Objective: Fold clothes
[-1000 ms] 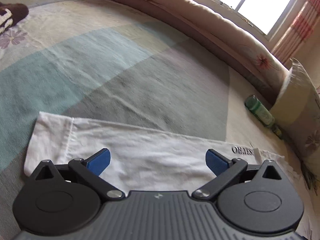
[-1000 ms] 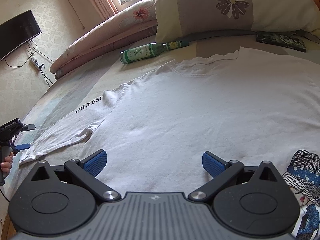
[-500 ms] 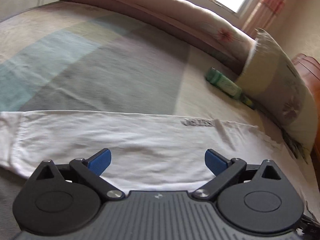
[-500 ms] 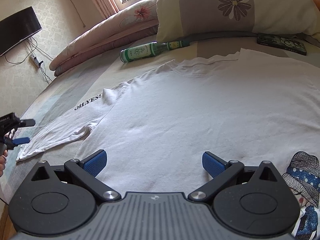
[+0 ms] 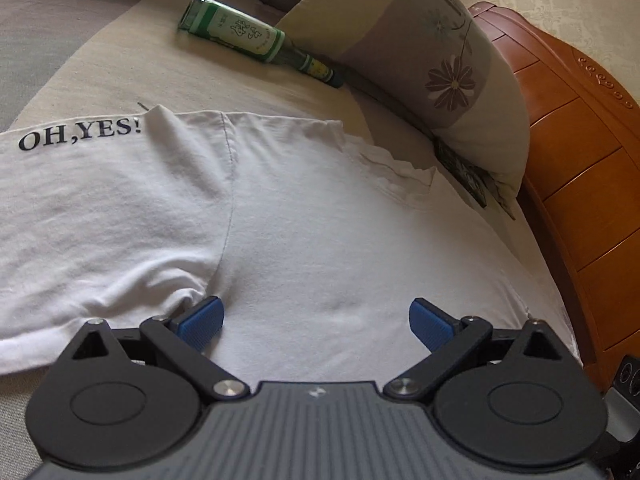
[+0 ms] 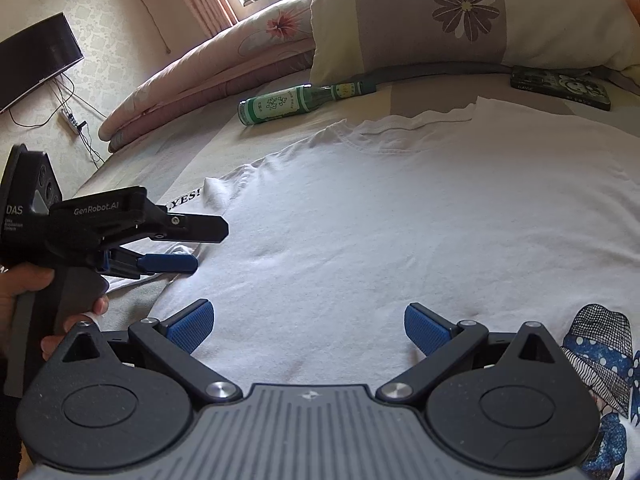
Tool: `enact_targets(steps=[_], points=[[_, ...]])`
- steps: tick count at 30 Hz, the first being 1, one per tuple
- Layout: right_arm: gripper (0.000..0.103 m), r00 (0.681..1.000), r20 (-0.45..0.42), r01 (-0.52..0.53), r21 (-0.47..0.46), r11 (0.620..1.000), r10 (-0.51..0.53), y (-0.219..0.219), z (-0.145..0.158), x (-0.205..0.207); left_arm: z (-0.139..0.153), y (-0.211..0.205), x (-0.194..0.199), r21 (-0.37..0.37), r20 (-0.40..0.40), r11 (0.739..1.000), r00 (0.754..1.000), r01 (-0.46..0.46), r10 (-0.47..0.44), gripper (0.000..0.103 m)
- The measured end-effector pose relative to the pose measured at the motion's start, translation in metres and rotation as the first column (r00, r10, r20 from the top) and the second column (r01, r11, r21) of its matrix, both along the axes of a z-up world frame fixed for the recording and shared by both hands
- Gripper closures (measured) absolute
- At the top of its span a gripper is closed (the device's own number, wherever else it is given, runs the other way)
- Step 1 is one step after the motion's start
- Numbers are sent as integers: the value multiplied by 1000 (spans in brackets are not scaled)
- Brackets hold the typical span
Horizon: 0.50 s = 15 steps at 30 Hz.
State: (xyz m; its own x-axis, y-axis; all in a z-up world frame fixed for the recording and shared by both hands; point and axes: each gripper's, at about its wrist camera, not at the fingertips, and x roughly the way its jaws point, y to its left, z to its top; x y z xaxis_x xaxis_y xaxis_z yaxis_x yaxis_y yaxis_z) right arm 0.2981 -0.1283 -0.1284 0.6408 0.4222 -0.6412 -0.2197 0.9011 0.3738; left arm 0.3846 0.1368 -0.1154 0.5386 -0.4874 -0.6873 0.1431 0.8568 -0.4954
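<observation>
A white T-shirt lies spread flat on the bed, its sleeve printed "OH,YES!" stretched to the left. It fills the left wrist view too. My left gripper is open and empty, low over the shirt at the armpit seam. It also shows in the right wrist view, at the shirt's left side by the sleeve. My right gripper is open and empty over the shirt's lower body, beside a printed blue hat figure.
A green bottle lies on the bed above the shirt's shoulder, also in the left wrist view. A flowered pillow stands behind it, a dark phone beside the collar. A wooden headboard is at the right; a rolled quilt lies along the far edge.
My left gripper has swung right from the sleeve's cuff end to the armpit seam and come close to my right gripper. The right gripper has hardly moved. Both stay open.
</observation>
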Motion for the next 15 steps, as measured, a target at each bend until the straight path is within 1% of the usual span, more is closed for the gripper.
enact_targets(steps=[5,9,11,12,14,15], points=[[0,1000,-2,13,6,1000,-13,-5,1,0,7,8,-2,23,18,999,1000,-25,25,5],[0,1000,-6,14,6,1000,-14,-4,0,1,9,-6,-2,15,32,1000,999,14,-14,4],[0,1000,-7,13,-5,1000,-13,-3,-1,1,-3,-8,1,59,-15,998,1000,-8,9,4],[0,1000,-7,16,-11,1000,-16,-3,-1,1,-7,-6,2,70,-31,997,999,-19,22,7],[0,1000,-7,24,-19,1000,-24,-5,0,1,-9,1,-1,59,-34,998,999,-35,37,6],[0,1000,-7,28,-17,999,-28,-7,0,1,-4,3,0,60,-26,997,999,-44,45,6]])
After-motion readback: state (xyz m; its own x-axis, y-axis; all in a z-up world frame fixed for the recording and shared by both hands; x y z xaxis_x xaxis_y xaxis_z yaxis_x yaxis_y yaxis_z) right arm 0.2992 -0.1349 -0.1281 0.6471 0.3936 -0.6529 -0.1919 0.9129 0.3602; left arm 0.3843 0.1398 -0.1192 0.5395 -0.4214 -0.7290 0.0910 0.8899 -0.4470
